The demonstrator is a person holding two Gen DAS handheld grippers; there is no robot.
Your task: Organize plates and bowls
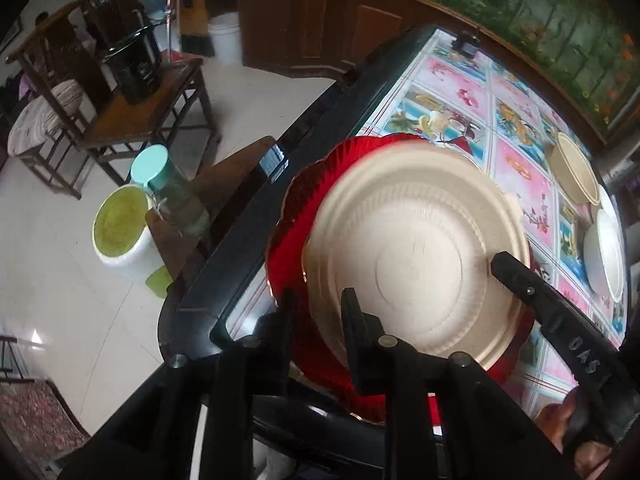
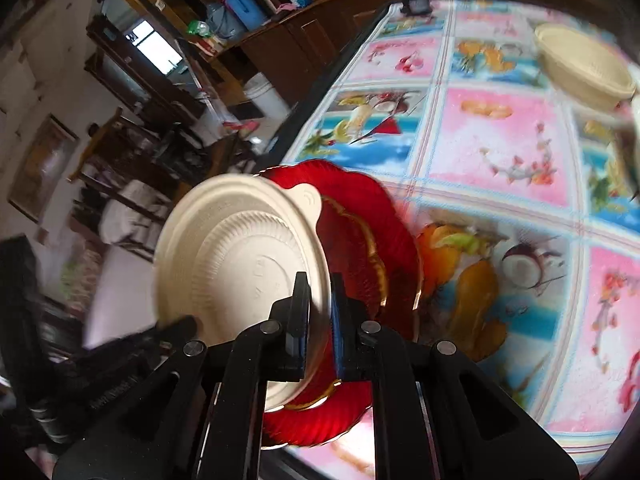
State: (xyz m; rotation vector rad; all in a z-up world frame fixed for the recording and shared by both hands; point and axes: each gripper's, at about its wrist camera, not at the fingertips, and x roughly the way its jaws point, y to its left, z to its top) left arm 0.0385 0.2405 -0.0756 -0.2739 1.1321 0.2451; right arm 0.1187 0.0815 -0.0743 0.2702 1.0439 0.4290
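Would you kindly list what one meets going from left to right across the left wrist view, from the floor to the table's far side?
White bucket on the floor → bottle with a mint lid → red plate → beige paper plate lying on it → beige bowl → white bowl.

"DAS" stands on the right hand-held gripper (image 1: 504, 264) (its arm); nothing else is legible.
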